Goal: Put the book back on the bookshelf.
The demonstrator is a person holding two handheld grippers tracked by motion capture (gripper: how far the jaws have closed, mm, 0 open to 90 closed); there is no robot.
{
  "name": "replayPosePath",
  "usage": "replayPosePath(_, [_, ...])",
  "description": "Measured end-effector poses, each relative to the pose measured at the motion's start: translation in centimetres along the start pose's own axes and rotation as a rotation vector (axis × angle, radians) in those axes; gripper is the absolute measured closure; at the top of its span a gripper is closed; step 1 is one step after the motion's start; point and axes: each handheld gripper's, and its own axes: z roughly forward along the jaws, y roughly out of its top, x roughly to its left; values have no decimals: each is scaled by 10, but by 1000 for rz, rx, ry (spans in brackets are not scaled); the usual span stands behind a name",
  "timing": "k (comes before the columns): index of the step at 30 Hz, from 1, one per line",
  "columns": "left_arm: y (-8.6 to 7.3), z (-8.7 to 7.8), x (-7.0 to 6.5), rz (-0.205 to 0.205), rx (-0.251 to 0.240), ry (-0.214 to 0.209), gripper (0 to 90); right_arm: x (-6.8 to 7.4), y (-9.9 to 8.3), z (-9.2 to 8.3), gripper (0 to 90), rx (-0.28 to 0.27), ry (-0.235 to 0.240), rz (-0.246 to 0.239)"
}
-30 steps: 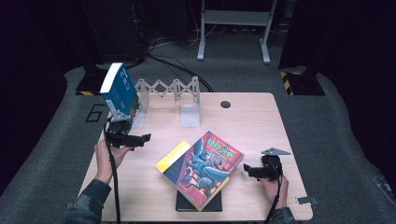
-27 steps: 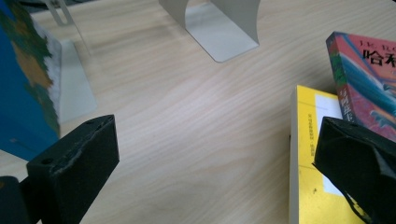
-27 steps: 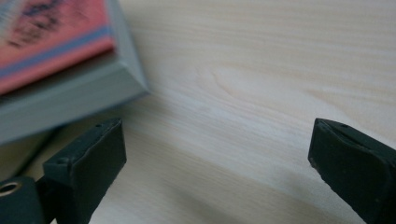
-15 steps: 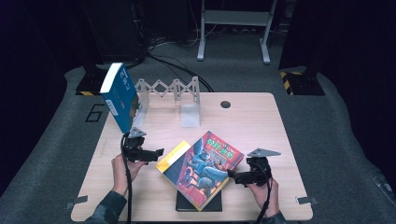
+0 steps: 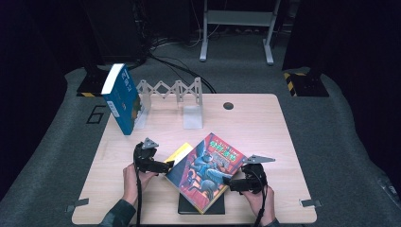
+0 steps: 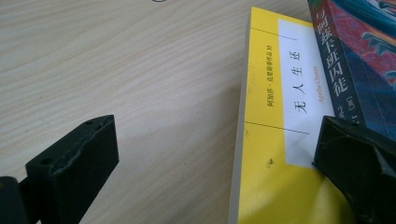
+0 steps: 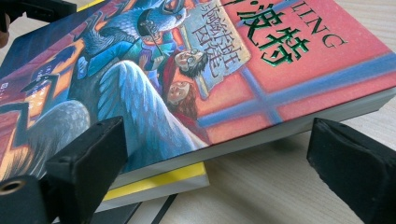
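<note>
Glossy red book [image 5: 208, 170] tops a matte yellow paperback [image 6: 275, 154]; both grippers' [image 5: 168, 165] [image 5: 227, 182] jaws gape wide.

light wooden table [image 5: 265, 127] with rounded corners and a small round hole [image 5: 228, 105] near the far edge. dark grey carpet [image 5: 345, 142] all around, marked with a "6" [image 5: 96, 115] at left. grey metal stand [image 5: 239, 23] and loose cables [image 5: 165, 45] behind, in deep shadow.
</note>
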Motion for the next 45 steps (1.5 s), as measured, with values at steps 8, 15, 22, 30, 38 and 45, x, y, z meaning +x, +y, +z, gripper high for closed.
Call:
replayPosePath(8, [-8, -3, -5, -15, -32, -4, 0, -3, 1, 2, 59, 11, 9, 7])
replayPosePath(15, [-14, -8, -7, -28, -38, -3, 0, -4, 10, 5, 70, 46, 12, -3])
replayPosePath(22, [-18, -11, -8, -31, -41, 1, 0, -4, 16, 9, 79, 63, 7, -21])
replayPosePath(30, [-25, -16, -10, -55, -51, 10, 0, -7, 28, 16, 114, 68, 10, -70])
replayPosePath(38, [-33, -18, -8, -104, -63, -17, 0, -4, 34, 19, 134, 93, -2, -66])
replayPosePath(45, [-36, -21, -11, -108, -75, 8, 1, -6, 34, 20, 133, 89, 10, -50])
